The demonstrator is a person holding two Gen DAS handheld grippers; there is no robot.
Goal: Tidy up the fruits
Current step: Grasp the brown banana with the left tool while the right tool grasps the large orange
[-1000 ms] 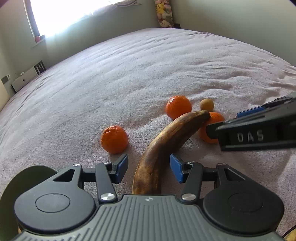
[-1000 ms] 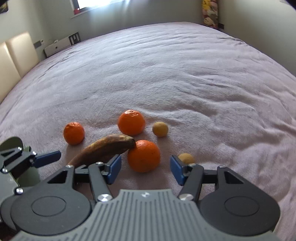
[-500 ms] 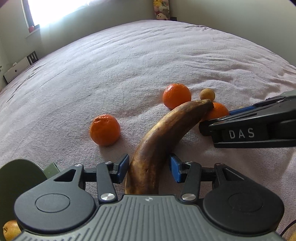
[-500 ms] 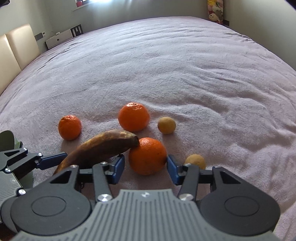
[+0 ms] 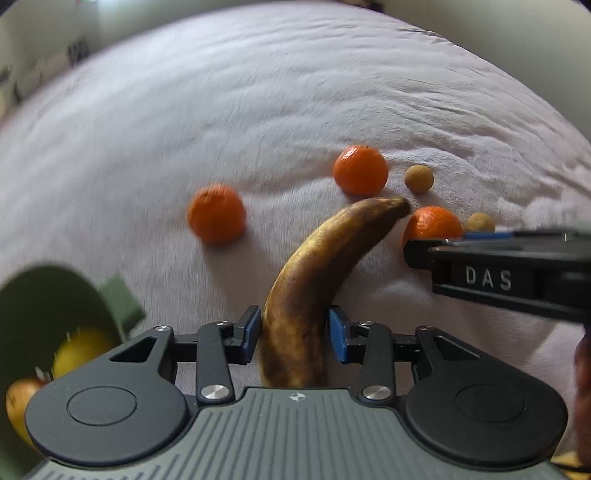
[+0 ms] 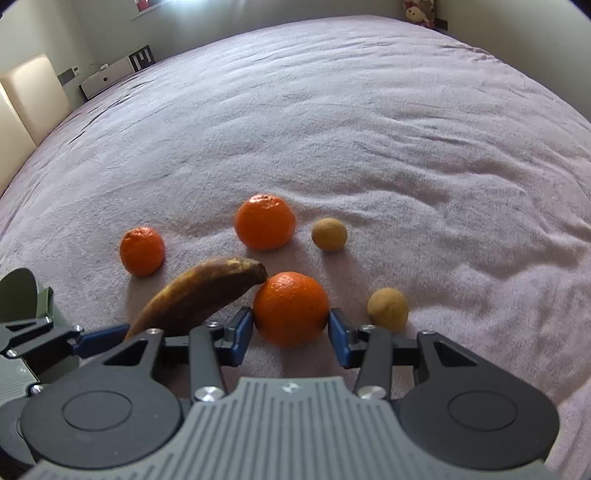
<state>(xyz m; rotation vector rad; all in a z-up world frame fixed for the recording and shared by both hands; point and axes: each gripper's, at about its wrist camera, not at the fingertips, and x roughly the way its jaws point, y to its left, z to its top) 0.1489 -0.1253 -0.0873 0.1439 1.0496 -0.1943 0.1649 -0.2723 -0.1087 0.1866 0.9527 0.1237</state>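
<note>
Left wrist view shows the change plainly: a second ago the left gripper (image 5: 293, 330) stood wide around the brown, overripe banana (image 5: 317, 273), and now its blue pads have drawn in until they sit against the fruit's thick end at lower centre, the jaws still closing. The frame has also tipped, so a green bowl (image 5: 92, 291) with yellow fruit inside now shows at lower left, where only its edge peeked before.

Right wrist view tells a matching story. The right gripper (image 6: 291, 330) was wide with the nearest orange (image 6: 291, 308) well clear of its pads; now the pads flank the orange at lower centre and appear to touch its sides, jaws closing. Both hands thus seem to be securing a fruit at once, and I judge the next step is a lift toward the bowl, with neither fruit raised yet. The soft banana may bruise under a hard squeeze.

Two more oranges (image 6: 265, 221) (image 6: 142, 251) and two small tan fruits (image 6: 329, 234) (image 6: 388, 308) lie loose above the gripper on a wrinkled mauve bedspread (image 6: 369, 122) that fills most of the frame. Pale walls ring it, with a cream headboard (image 6: 33, 96) at upper left, a bright window at top, and soft toys (image 6: 417, 13) at upper right.
</note>
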